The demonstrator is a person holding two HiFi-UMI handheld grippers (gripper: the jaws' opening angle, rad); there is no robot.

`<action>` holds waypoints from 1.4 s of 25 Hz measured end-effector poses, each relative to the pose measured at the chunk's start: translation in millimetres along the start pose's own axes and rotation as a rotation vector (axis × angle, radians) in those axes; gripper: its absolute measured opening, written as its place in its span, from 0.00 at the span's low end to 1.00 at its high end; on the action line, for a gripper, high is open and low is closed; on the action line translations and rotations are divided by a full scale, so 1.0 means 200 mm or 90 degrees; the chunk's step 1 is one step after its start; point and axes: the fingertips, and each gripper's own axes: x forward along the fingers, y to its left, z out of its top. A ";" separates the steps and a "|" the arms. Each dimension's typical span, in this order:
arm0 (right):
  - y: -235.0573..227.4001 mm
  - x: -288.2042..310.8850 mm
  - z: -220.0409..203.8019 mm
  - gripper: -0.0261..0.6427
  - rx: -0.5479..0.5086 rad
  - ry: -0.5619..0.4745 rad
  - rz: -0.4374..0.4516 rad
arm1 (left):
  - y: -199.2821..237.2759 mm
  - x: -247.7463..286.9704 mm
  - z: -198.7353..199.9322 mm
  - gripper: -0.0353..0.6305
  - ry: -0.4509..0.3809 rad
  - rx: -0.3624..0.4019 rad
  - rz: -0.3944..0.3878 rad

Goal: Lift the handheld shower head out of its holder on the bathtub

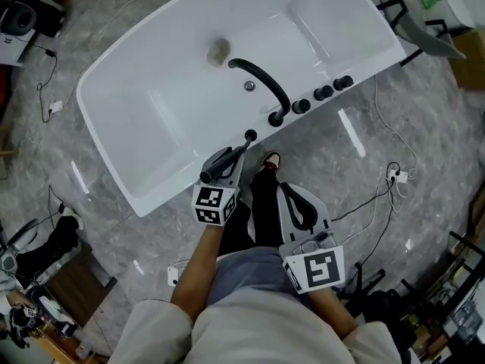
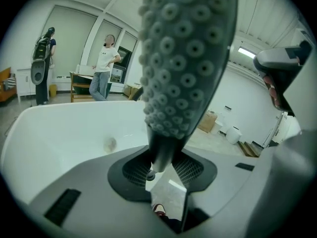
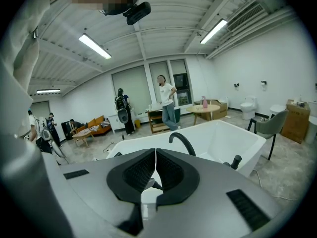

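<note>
The handheld shower head (image 2: 184, 58), grey with rows of nozzles, fills the left gripper view, its face toward the camera. Its handle (image 2: 161, 150) sits between the left gripper's pads, which press on it. In the head view the left gripper (image 1: 233, 156) holds the dark shower head (image 1: 214, 168) just in front of the tub's near rim, clear of the small black holder (image 1: 250, 135). The white bathtub (image 1: 151, 105) lies ahead. My right gripper (image 1: 294, 192) hangs lower right, over the floor. Its pads (image 3: 168, 168) meet at the tips with nothing between them.
A black arched faucet spout (image 1: 261, 82) and several black knobs (image 1: 324, 92) stand on the tub's rim right of the holder. Cables and a power strip (image 1: 399, 176) lie on the grey floor. A chair (image 1: 428, 32) stands at top right. People stand far off (image 3: 167, 100).
</note>
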 end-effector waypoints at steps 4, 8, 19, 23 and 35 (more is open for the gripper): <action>0.02 -0.01 0.03 0.07 0.001 -0.017 -0.012 | -0.03 -0.07 0.05 0.26 -0.009 0.026 -0.020; 0.05 -0.03 0.06 0.07 -0.006 -0.028 -0.011 | -0.08 -0.10 0.06 0.26 -0.008 0.043 -0.033; 0.11 -0.08 0.16 0.07 -0.019 -0.066 -0.019 | -0.12 -0.23 0.13 0.26 -0.025 0.041 -0.053; 0.16 -0.11 0.21 0.07 -0.028 -0.080 -0.018 | -0.14 -0.27 0.18 0.26 -0.032 0.048 -0.062; 0.19 -0.16 0.29 0.07 -0.043 -0.115 -0.035 | -0.18 -0.39 0.25 0.26 -0.052 0.066 -0.084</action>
